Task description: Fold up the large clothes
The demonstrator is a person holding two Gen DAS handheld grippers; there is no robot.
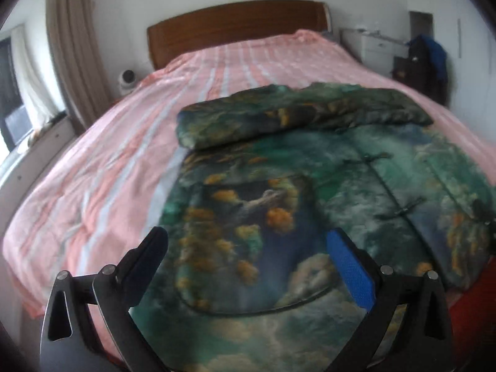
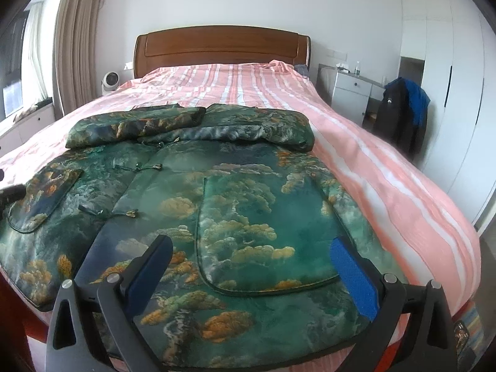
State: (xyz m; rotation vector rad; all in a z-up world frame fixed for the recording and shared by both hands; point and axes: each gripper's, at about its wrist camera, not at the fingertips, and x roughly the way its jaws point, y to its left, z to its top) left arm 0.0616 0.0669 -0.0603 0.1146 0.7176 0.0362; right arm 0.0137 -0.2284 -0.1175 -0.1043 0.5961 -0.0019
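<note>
Pink-striped bed [image 2: 387,186] bearing padded jacket [image 2: 235,204] spread flat, sleeves crossed at 12 o'clock; left gripper [image 1: 248,257] and right gripper [image 2: 251,266] hovering, fingers spread, empty.

Light: soft daylight from the window [image 2: 14,71] on the left side; room evenly bright.
Shadows: faint, none hard-edged on the bed [image 2: 387,186].
Glare: window [image 1: 12,93] washed out in the left wrist view.
Blur: left wrist view smeared throughout; right wrist view sharp.
Distortion: strong fisheye bending, black vignette in the corners of both views.
Colour: slightly cool, muted.
</note>
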